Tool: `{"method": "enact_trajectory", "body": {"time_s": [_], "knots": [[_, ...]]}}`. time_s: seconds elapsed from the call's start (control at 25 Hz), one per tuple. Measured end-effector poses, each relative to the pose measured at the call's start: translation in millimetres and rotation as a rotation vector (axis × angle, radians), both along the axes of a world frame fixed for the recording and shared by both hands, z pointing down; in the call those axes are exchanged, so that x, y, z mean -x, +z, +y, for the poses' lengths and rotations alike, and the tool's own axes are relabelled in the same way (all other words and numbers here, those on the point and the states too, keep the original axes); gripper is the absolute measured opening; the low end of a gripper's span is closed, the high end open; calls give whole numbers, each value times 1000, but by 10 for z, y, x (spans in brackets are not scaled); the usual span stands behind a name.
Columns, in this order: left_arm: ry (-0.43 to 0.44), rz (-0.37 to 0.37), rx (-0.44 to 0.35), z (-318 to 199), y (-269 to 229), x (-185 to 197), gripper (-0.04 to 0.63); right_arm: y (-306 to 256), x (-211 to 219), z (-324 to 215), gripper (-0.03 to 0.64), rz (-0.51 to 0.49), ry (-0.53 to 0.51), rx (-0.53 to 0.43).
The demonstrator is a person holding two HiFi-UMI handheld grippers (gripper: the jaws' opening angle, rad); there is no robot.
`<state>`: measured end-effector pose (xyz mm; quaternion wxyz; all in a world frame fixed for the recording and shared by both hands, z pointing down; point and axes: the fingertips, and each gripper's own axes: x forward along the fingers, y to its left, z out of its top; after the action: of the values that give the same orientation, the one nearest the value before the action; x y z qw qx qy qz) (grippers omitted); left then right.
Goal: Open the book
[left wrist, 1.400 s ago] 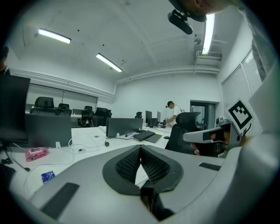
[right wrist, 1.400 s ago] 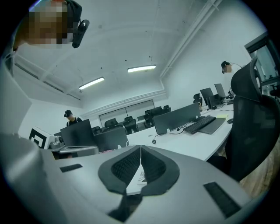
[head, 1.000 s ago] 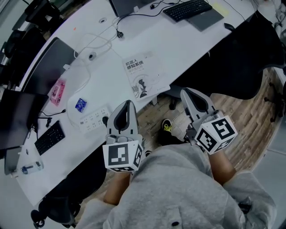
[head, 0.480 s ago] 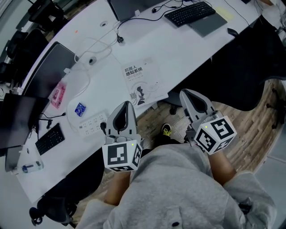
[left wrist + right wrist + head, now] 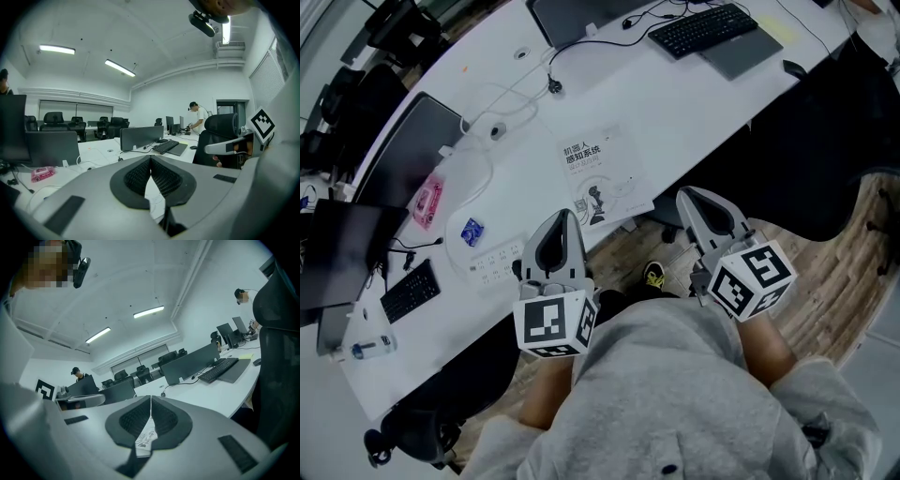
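A closed white book (image 5: 602, 178) with black print on its cover lies flat near the front edge of the white desk (image 5: 703, 94). My left gripper (image 5: 563, 215) hovers at the desk edge just left of the book's near corner, jaws shut on nothing. My right gripper (image 5: 683, 195) hangs off the desk to the right of the book, over the floor, also shut and empty. In the right gripper view the right gripper's (image 5: 151, 398) tips touch, and the book (image 5: 145, 439) shows below them. In the left gripper view the left gripper's (image 5: 151, 158) tips meet over the desk.
A black keyboard (image 5: 705, 26) and a grey pad (image 5: 742, 49) lie far right on the desk. A power strip (image 5: 492, 258), a blue packet (image 5: 470, 231), a pink packet (image 5: 427, 202) and white cables (image 5: 487, 122) lie to the left. A black chair (image 5: 811, 131) stands right.
Both grippers have edged a little toward the desk, so the book sits slightly nearer to them in the head view. Both pairs of jaws have stayed shut.
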<state>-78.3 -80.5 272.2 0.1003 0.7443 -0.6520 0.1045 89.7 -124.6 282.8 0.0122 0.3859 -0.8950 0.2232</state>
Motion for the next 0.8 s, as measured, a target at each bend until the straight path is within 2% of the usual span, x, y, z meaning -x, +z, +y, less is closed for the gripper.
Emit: {"method": "enact_trajectory", "body": {"time_s": [0.4, 0.8], "knots": [[-35, -18, 3, -6, -7, 50, 12, 78, -35, -85, 28, -21, -18, 27], [-1, -25, 17, -122, 103, 12, 12, 231, -66, -87, 28, -23, -2, 72]]}}
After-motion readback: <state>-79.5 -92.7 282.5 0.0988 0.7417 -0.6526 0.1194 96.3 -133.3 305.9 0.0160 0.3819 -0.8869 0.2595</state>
